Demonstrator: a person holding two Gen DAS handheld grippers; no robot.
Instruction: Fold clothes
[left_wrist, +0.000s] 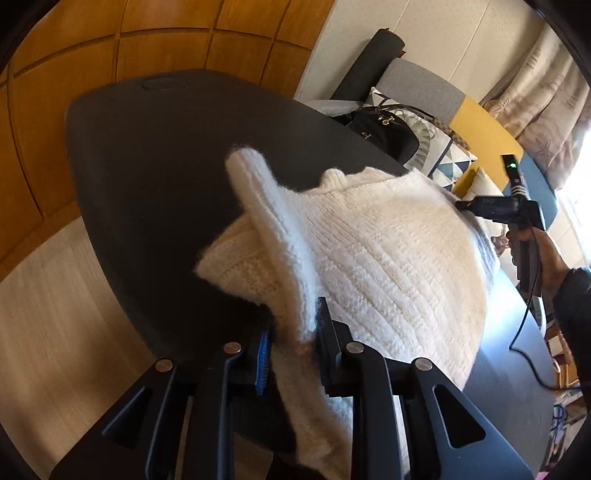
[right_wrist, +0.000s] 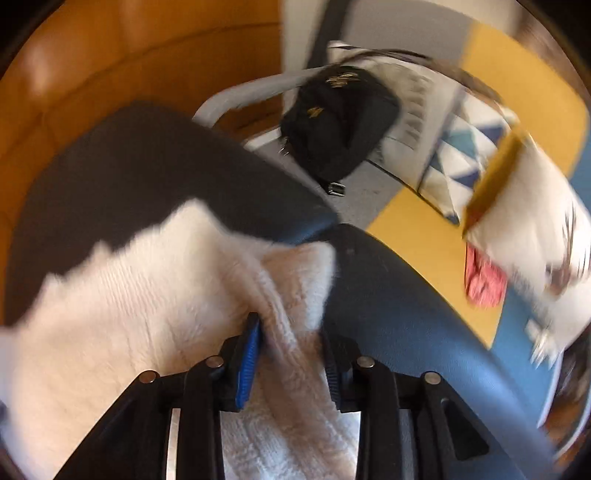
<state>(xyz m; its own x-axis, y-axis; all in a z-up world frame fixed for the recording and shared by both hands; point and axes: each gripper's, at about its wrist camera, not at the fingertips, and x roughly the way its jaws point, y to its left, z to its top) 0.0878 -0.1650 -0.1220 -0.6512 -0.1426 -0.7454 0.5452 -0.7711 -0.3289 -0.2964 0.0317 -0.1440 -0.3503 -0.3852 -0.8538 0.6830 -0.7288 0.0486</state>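
Sweater (left_wrist: 388, 251) on dark desk (left_wrist: 147, 155), centre frame. Left gripper (left_wrist: 291, 343) pinching raised edge; right gripper (right_wrist: 288, 354) apparently pinching opposite edge, view blurred. Garment spans between both, equally near.

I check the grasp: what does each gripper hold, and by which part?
Both hold the white sweater: left gripper a raised fold, right gripper its edge.
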